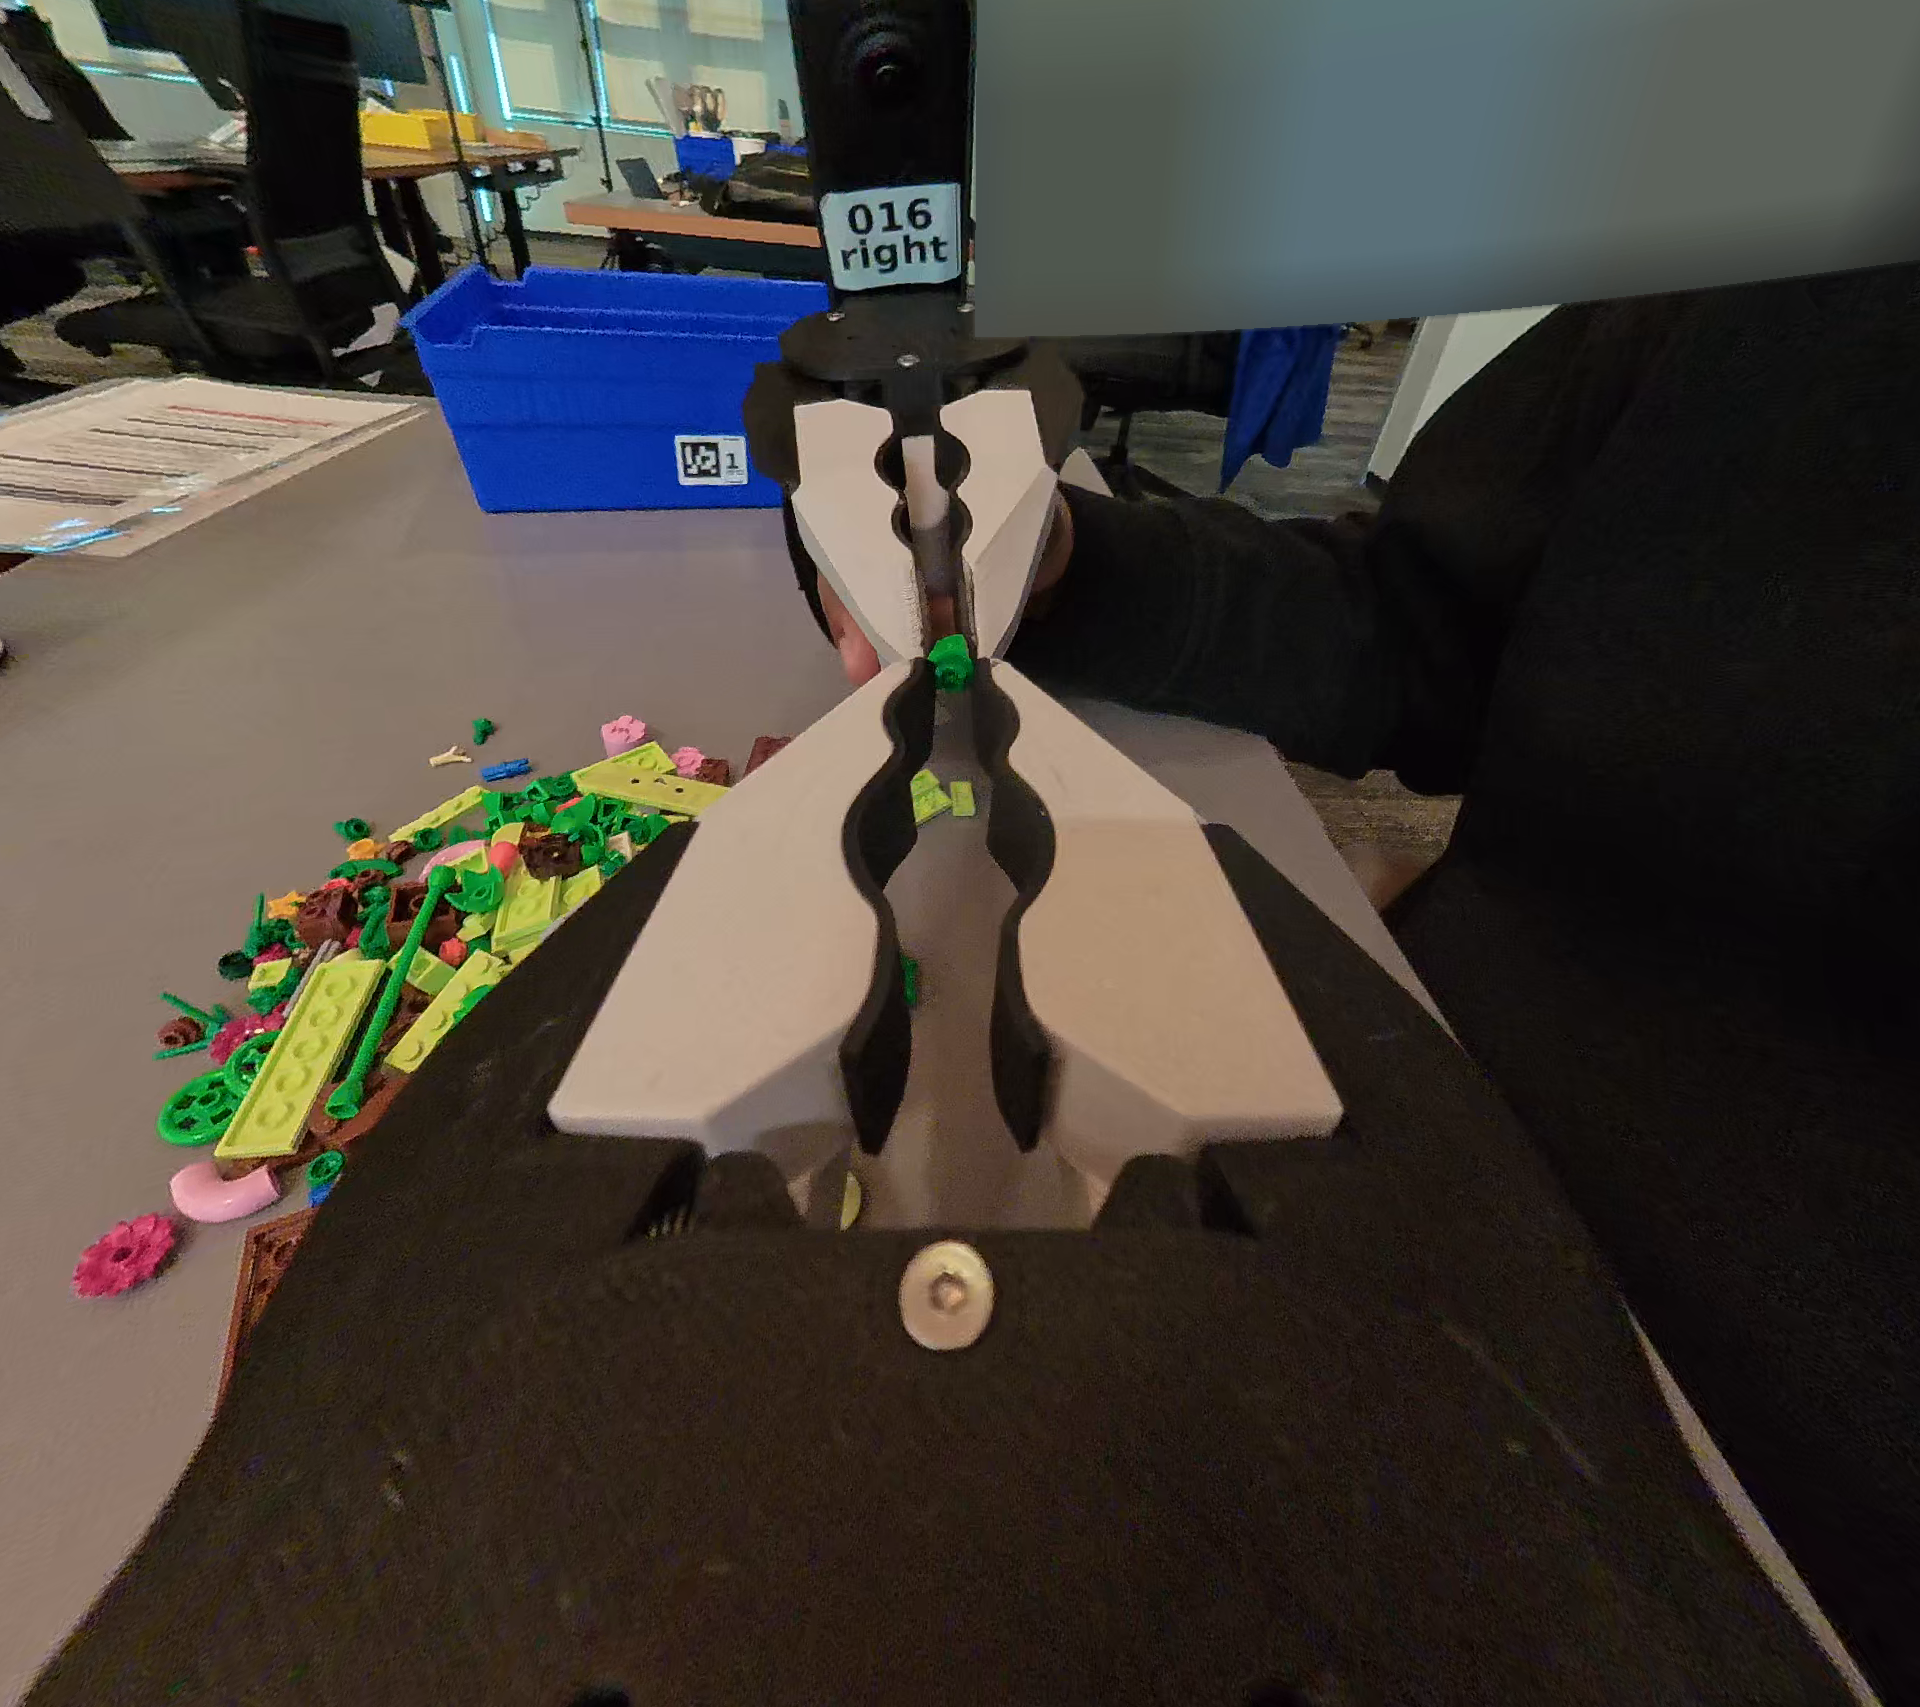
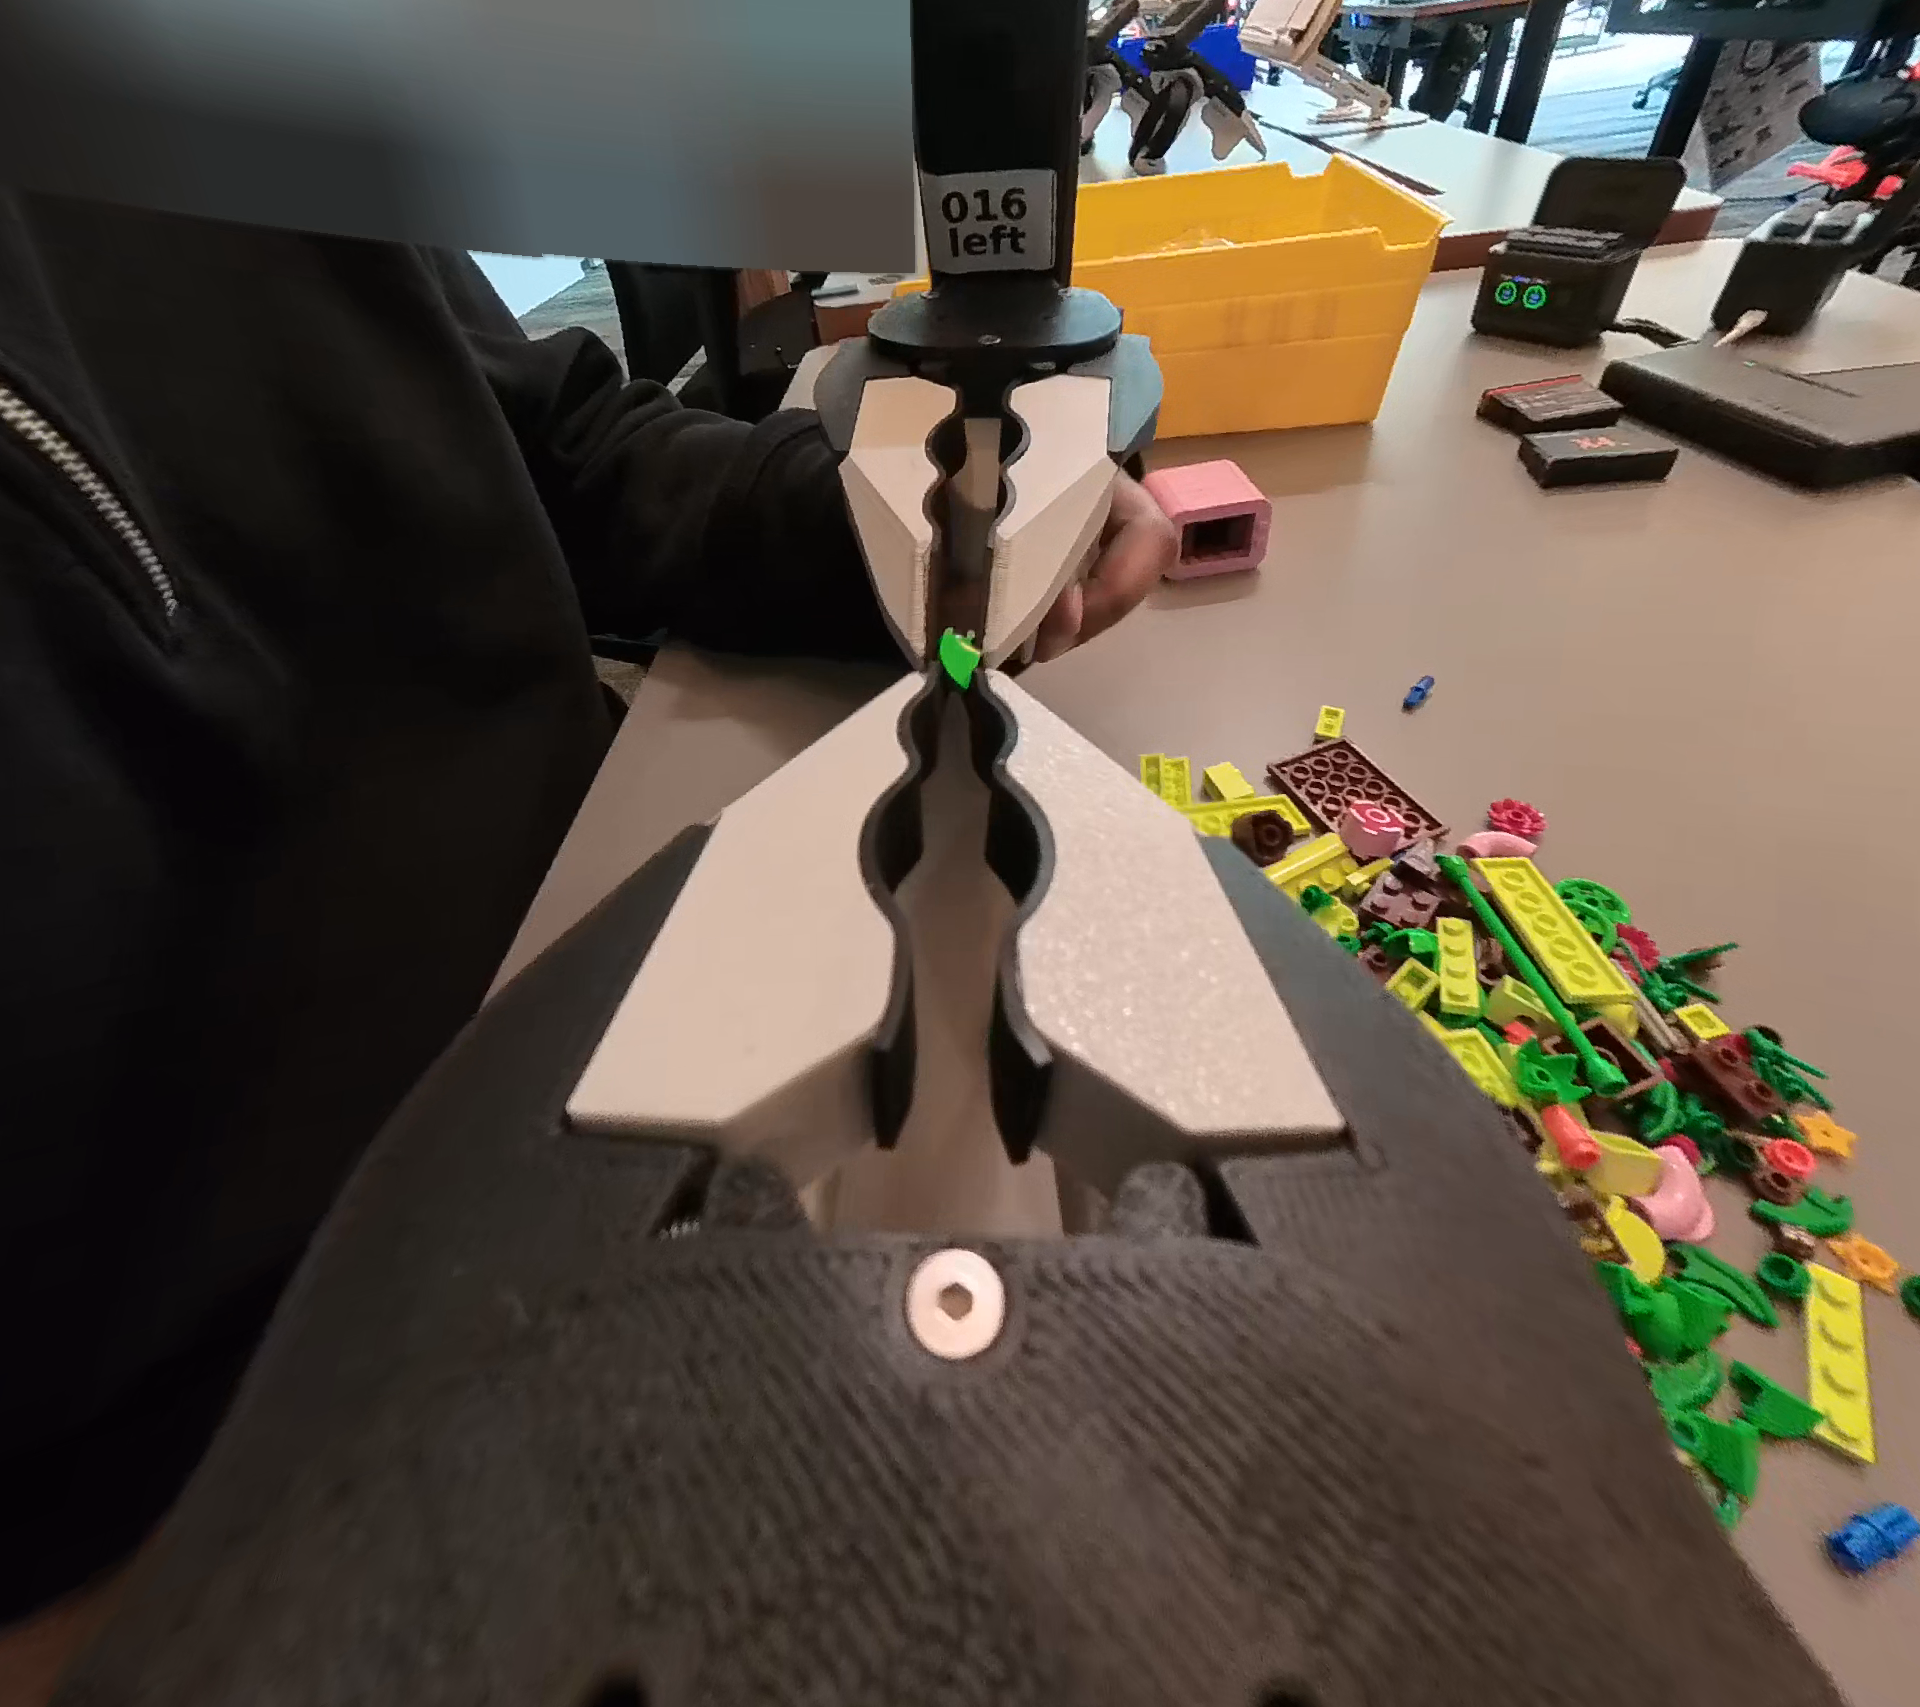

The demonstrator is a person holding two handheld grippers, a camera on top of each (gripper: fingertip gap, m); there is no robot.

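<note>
Both claws meet tip to tip, nearly closed, pinching a green piece above the grey table strewn with bricks.

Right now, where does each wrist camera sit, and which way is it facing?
Left wrist view: on the left gripper, looking along its fingers at the right gripper, the blue bin and a black sleeve.
Right wrist view: on the right gripper, facing the left gripper, the yellow bin and a hand.
Shared: the small green piece between both tips, and the brick pile.
</note>
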